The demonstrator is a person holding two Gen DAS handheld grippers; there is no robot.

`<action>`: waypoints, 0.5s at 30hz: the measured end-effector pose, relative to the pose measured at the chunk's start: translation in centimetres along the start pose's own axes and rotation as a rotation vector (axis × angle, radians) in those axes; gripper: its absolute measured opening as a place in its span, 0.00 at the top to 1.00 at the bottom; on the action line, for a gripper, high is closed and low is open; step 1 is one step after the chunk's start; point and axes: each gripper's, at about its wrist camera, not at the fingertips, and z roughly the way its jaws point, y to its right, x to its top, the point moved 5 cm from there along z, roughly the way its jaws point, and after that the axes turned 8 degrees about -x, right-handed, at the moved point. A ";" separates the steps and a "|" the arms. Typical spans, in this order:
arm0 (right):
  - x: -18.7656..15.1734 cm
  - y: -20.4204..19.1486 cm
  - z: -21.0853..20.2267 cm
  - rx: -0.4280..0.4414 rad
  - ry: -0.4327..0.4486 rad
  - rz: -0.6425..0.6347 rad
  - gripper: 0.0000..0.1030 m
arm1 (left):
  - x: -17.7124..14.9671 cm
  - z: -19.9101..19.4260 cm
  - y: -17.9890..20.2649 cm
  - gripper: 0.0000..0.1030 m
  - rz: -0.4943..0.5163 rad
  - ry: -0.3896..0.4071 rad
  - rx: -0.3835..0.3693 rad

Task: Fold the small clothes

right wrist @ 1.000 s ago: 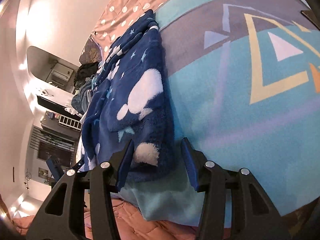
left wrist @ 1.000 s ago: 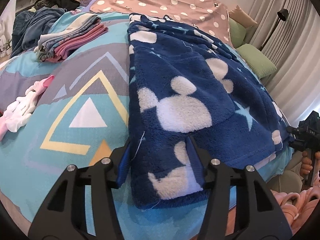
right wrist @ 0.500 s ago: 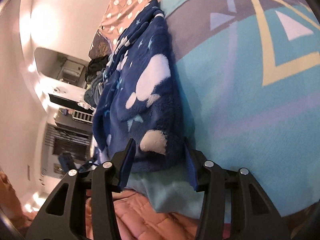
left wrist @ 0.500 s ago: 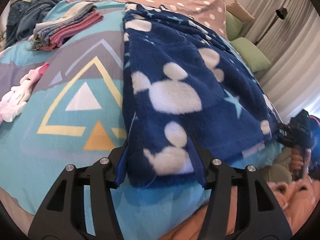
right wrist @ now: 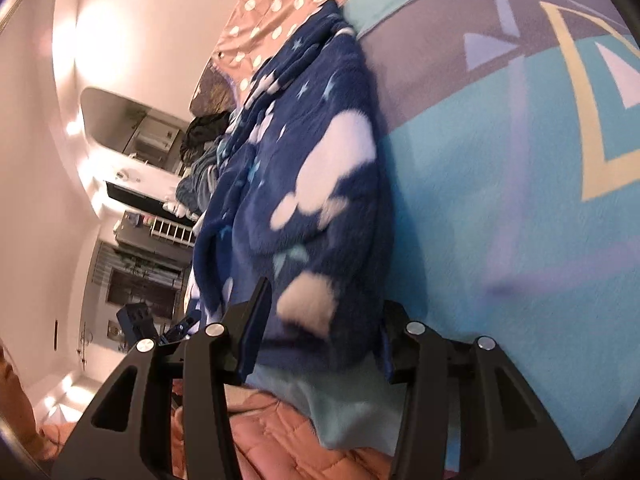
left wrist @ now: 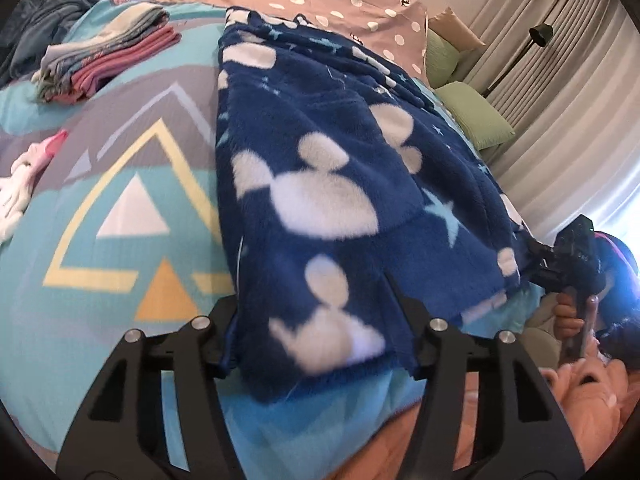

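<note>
A dark blue fleece garment (left wrist: 320,184) with white mouse shapes and stars lies lengthwise on the bed. Its near hem sits at the bed's front edge. My left gripper (left wrist: 316,332) straddles the hem's left corner. Its jaws are opening, with fabric filling the gap and touching both pads. In the right wrist view, rolled on its side, my right gripper (right wrist: 320,332) is closed on the thick right corner of the garment (right wrist: 320,184). In the left wrist view the right gripper (left wrist: 560,260) shows at that corner, held by a hand.
The bedspread (left wrist: 120,208) is turquoise and grey with yellow triangles. A stack of folded clothes (left wrist: 104,60) sits far left, a pink-and-white item (left wrist: 24,184) at the left edge, dark clothes behind, green pillows (left wrist: 476,120) at the right. Peach quilted fabric (right wrist: 280,440) lies below the bed's edge.
The left view has tipped, so more of the bed's front edge shows under the hem. The right view has swung slightly. The garment's corners stay between both pairs of jaws.
</note>
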 end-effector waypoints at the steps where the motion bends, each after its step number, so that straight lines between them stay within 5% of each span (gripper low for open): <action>1: 0.1 0.0 0.2 -0.004 0.003 -0.004 0.55 | -0.1 0.0 0.0 0.42 0.005 -0.002 0.000; 6: 1.5 -0.2 1.4 0.017 -0.001 0.046 0.55 | 0.9 0.8 -0.1 0.47 -0.013 0.012 -0.022; 7: 1.6 -0.3 1.5 0.012 -0.007 0.048 0.55 | 1.0 0.9 -0.2 0.53 -0.019 0.017 -0.020; 8: 1.6 -0.4 1.5 0.007 -0.008 0.046 0.56 | 1.1 0.9 -0.3 0.71 -0.029 0.024 -0.021; 9: 1.5 -0.5 1.4 -0.011 -0.005 0.033 0.67 | 1.2 0.9 -0.3 0.84 -0.041 0.027 -0.035; 12: 1.3 -0.5 1.5 -0.044 -0.013 0.038 0.85 | 1.5 -0.2 0.2 0.87 -0.051 0.080 -0.057; 15: 1.6 -1.0 0.8 -0.003 -0.003 0.049 0.88 | 2.7 -2.0 1.5 0.87 -0.009 0.142 -0.045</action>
